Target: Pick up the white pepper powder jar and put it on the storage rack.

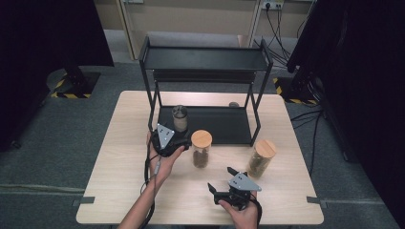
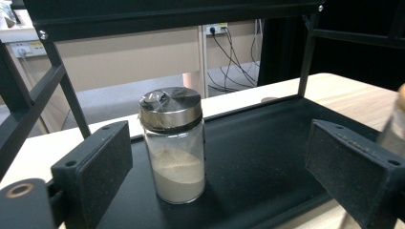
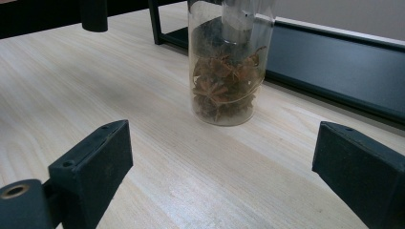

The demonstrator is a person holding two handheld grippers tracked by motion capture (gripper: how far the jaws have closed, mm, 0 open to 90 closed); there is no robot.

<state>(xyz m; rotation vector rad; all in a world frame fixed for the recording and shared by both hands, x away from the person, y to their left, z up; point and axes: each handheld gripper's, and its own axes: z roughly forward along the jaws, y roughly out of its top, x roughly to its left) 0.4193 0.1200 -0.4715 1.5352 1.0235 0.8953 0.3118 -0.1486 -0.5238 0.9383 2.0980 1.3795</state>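
Observation:
A small glass jar with a metal lid (image 2: 174, 143), holding pale powder, stands upright on the lower shelf of the black rack (image 2: 267, 162). My left gripper (image 2: 229, 176) is open just in front of it, touching nothing; the jar (image 1: 179, 117) and the left gripper (image 1: 176, 138) also appear from above. A wooden-lidded glass jar of star anise (image 3: 228, 71) stands on the table in front of the rack. My right gripper (image 3: 224, 171) is open, a short way from it. In the high view this jar (image 1: 201, 148) lies up and left of the right gripper (image 1: 220, 179).
A second wooden-lidded jar (image 1: 261, 157) stands on the table by the rack's front right leg. The black rack (image 1: 205, 58) has a bare upper shelf. The wooden table (image 1: 124, 157) has free room at the left and along the front edge. Cables lie on the floor behind.

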